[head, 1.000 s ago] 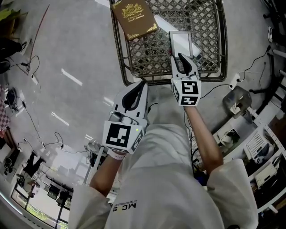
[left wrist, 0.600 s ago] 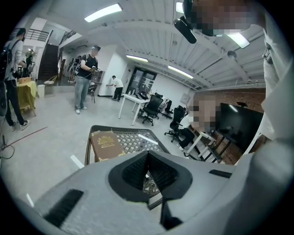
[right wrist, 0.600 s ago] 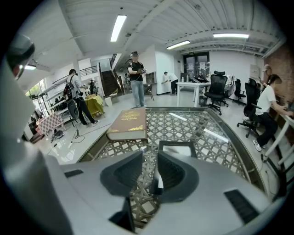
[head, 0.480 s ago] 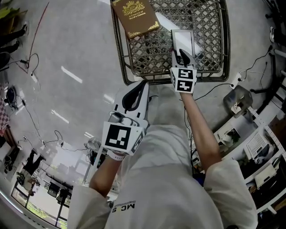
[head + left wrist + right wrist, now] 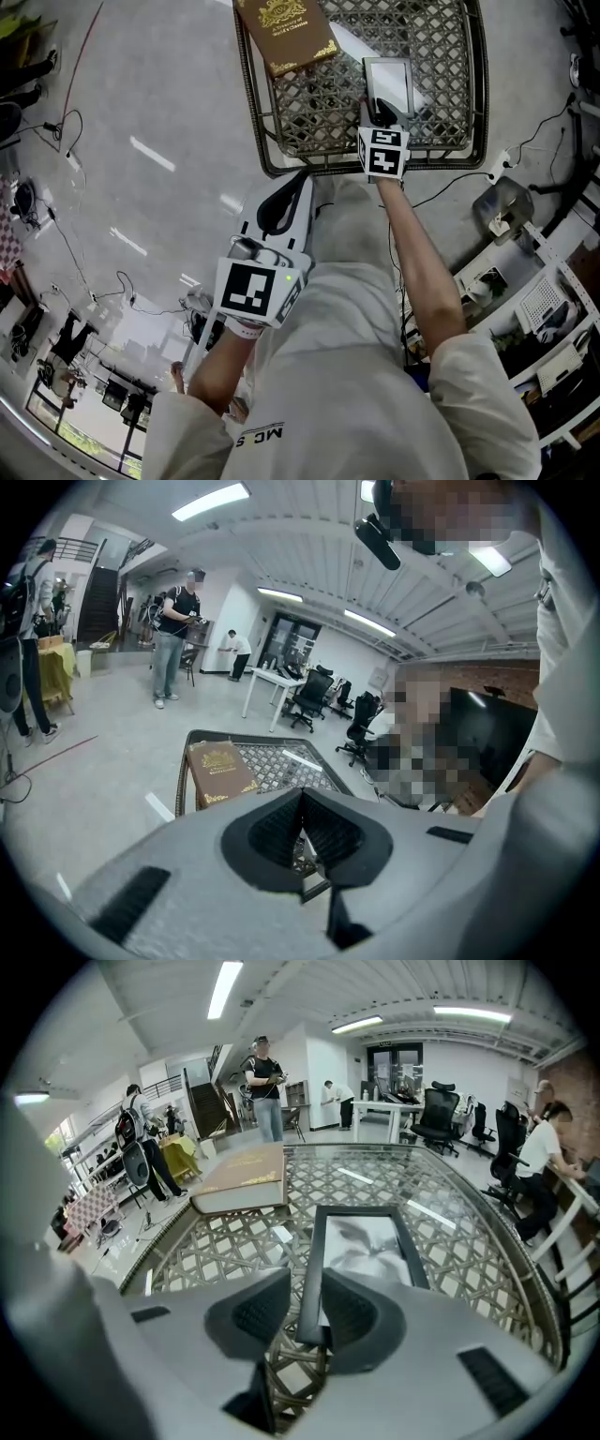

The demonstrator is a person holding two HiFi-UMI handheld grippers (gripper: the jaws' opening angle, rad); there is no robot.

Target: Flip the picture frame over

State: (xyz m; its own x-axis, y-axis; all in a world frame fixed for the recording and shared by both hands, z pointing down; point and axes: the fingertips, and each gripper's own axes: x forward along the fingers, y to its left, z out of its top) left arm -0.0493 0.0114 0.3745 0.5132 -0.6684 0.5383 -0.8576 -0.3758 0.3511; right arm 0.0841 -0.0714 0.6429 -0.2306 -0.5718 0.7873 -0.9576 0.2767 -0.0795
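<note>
Presently, the black-bordered rectangular picture frame point(image 5: 386, 80) lies flat and picture-side up on the metal lattice desk point(image 5: 258, 131), toward its near right part. Its long axis runs away from the person, roughly in line with the right hand-held gripper point(image 5: 380, 114). That hand-held gripper sits at the frame's near short end with its jaws spread, having just been opening. The frame's near left corner and long left edge point(image 5: 309, 1269) stand between the jaws, with no pad seen pressing. The left hand-held gripper point(image 5: 286, 192) is pressed together on nothing and held short of the desk's near rim, so the right is plainly the nearer. A brown hardcover book with gold ornament point(image 5: 284, 33) lies at the far left, well apart from the frame. Judged unobstructed: nothing lies on or against the frame.
</note>
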